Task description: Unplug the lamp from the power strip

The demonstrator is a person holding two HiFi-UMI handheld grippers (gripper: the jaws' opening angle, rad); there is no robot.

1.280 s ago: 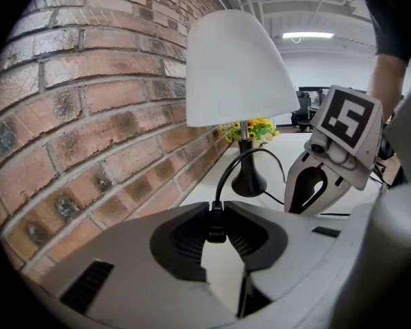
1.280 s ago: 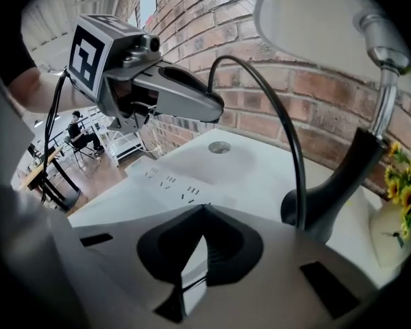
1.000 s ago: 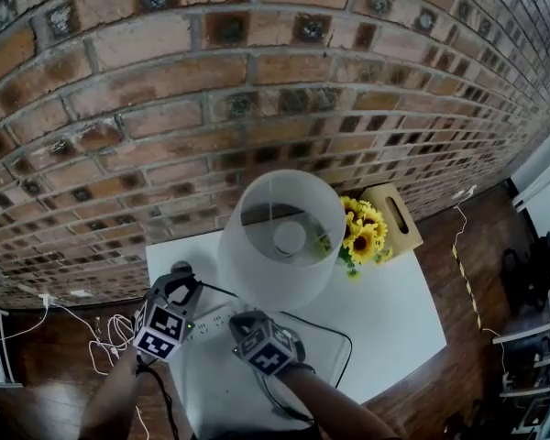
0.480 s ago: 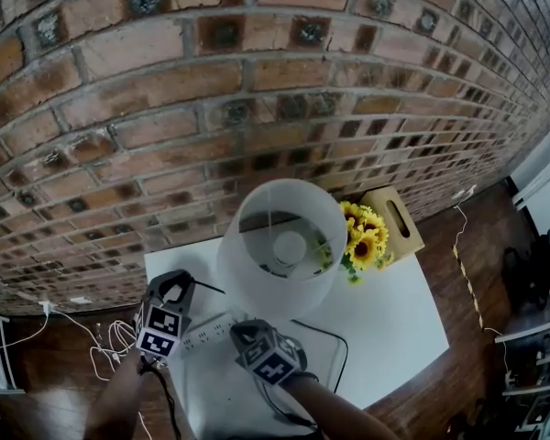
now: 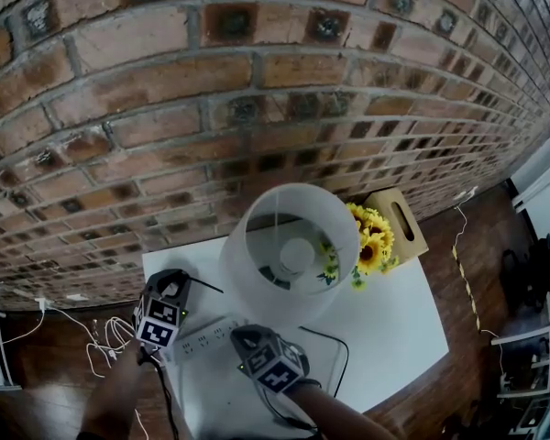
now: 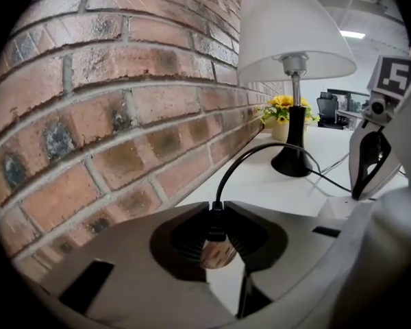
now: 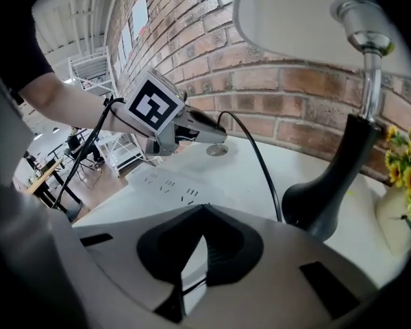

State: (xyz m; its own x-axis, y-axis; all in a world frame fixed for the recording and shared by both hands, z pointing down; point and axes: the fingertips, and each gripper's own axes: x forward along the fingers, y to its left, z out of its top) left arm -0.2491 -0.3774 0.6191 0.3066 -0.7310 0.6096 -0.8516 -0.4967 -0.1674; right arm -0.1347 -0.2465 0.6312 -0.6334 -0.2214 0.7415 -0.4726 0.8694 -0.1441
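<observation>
The lamp (image 5: 293,246) with its white shade stands on the white table (image 5: 385,319); its black base (image 6: 292,163) shows in the left gripper view. My left gripper (image 6: 216,214) is shut on the lamp's plug (image 6: 217,252), and the black cord curves from the jaws back to the base. In the right gripper view the plug (image 7: 216,149) hangs just above the tabletop, clear of the white power strip (image 7: 166,184). My right gripper (image 7: 204,211) is shut, its tips down on the strip (image 5: 202,337) with nothing between them.
A brick wall (image 5: 257,81) runs along the table's far edge. Sunflowers (image 5: 371,241) and a wooden box (image 5: 399,218) stand to the right of the lamp. White cables (image 5: 101,346) lie on the floor at the left. A black cord (image 5: 335,346) loops across the table.
My left gripper has sunk and drifted slightly toward the table's left edge with the plug in it. The right gripper has stayed on the strip.
</observation>
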